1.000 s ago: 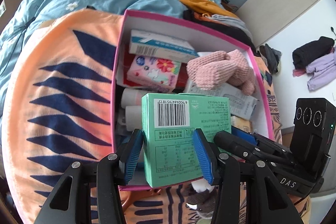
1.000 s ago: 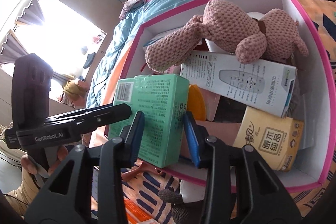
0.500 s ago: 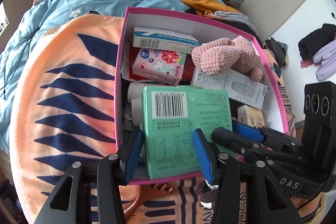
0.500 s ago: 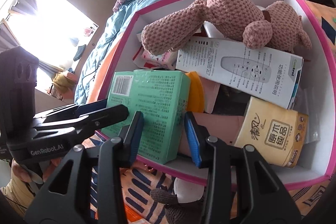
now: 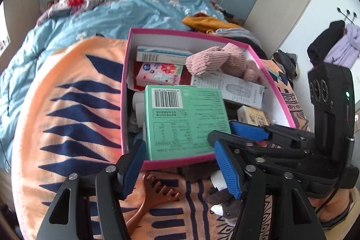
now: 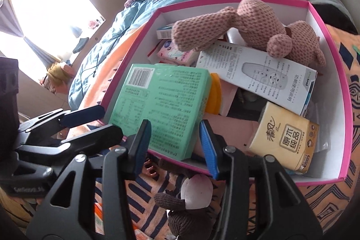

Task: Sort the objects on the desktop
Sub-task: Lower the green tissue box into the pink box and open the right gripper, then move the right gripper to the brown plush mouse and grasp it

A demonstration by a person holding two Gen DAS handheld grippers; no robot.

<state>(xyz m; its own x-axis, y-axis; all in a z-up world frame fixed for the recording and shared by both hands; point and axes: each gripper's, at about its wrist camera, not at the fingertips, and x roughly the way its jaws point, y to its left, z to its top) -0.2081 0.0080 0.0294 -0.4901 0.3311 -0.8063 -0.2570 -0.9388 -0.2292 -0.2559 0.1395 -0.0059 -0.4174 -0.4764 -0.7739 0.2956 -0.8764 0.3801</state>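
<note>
the green carton (image 5: pixel 184 120) lies flat in the pink box (image 5: pixel 180 162), on other items. both the left gripper (image 5: pixel 180 169) and right gripper (image 6: pixel 174 145) stand spread, gripping nothing. withdraw them straight back, clear of the rim.

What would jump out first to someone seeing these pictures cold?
Probably the pink-rimmed box crammed with odds and ends, sitting on an orange and navy blanket. A large green box lies on top of the pile at the near edge, with both open grippers, left and right, pointed at it. A pink knitted toy sprawls across the far side.
</note>
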